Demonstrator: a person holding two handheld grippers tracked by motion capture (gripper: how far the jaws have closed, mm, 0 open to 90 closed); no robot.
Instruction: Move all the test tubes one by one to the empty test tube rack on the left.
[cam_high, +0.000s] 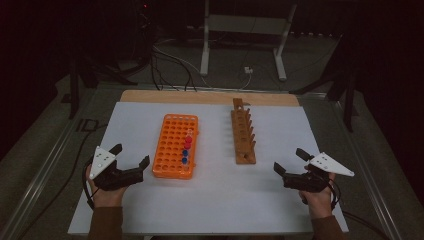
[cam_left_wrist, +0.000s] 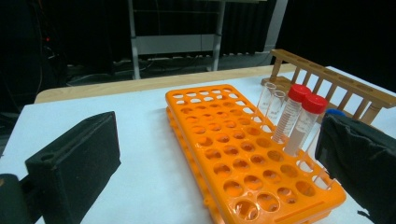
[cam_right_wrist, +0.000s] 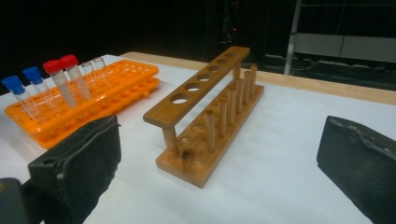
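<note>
Plainly, both grippers are held open and empty: the left gripper (cam_high: 131, 155) just beside the orange rack (cam_high: 175, 146), the right gripper (cam_high: 289, 160) near the wooden rack (cam_high: 243, 137). The work in hand is judged to concern the tubes standing along the orange rack's right-hand edge: two red-capped tubes (cam_left_wrist: 299, 119), two blue-capped tubes (cam_right_wrist: 25, 91) and two uncapped clear ones (cam_left_wrist: 272, 105). These are judged light, stiff and smooth, likely slippery and easily tipped or cracked if squeezed hard. A hold is best taken just under the cap, where the tube stands clear of the rack. The tubes stand close together, so little room is left between neighbours. The wooden rack's holes are all empty. Open white table (cam_high: 215, 200) lies between the racks and in front of them; its edges are well apart from both.
</note>
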